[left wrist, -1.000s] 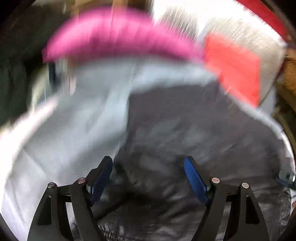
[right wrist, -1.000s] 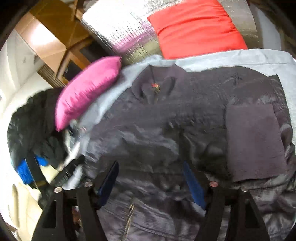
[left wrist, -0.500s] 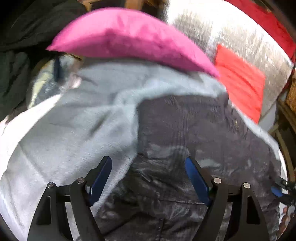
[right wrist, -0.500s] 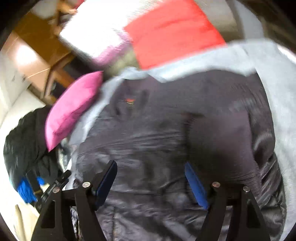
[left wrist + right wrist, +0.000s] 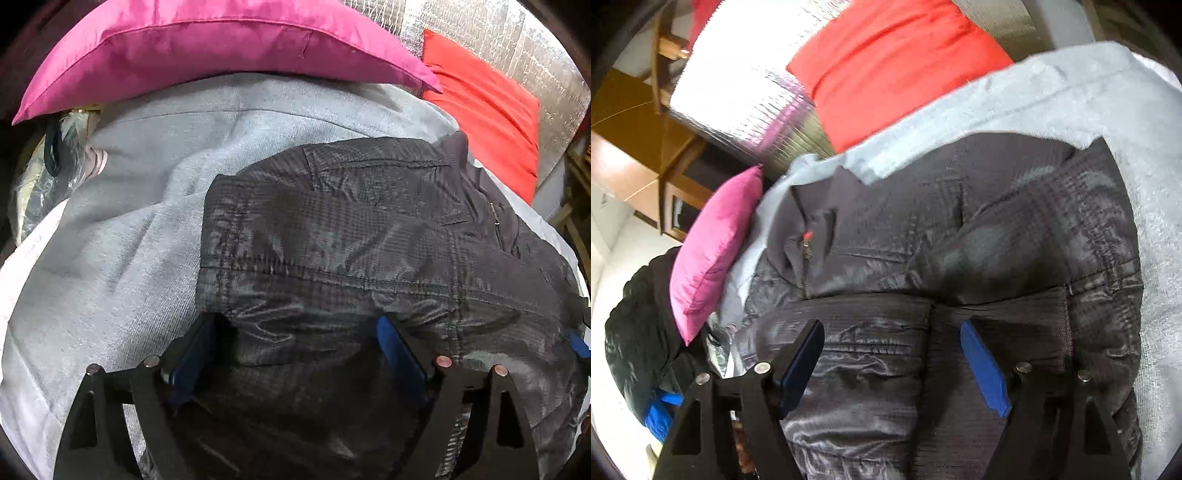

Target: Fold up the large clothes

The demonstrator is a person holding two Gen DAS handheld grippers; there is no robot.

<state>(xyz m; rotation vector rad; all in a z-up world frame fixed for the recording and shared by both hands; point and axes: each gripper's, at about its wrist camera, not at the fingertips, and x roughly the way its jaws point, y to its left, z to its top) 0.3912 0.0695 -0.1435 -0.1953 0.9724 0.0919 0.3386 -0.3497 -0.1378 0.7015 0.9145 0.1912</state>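
Dark jacket spread on grey blanket, both grippers above it.
Jacket (image 5: 351, 236) lies flat on blanket (image 5: 122, 229), collar toward 1 o'clock in left view; pink cushion (image 5: 207, 48) at 12, red cushion (image 5: 487, 110) at 2; left gripper (image 5: 295, 350) over jacket's edge, jaws opening, nothing pinched btwn them; right gripper (image 5: 890, 362) spread wide over a folded sleeve, gripping nothing; zip pull (image 5: 806, 248) at 10 in right view.

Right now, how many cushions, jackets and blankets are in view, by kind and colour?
Pink cushion: 1
Red cushion: 1
Dark grey jacket, laid out: 1
Black jacket, heaped aside: 1
Light grey blanket: 1
Total: 5
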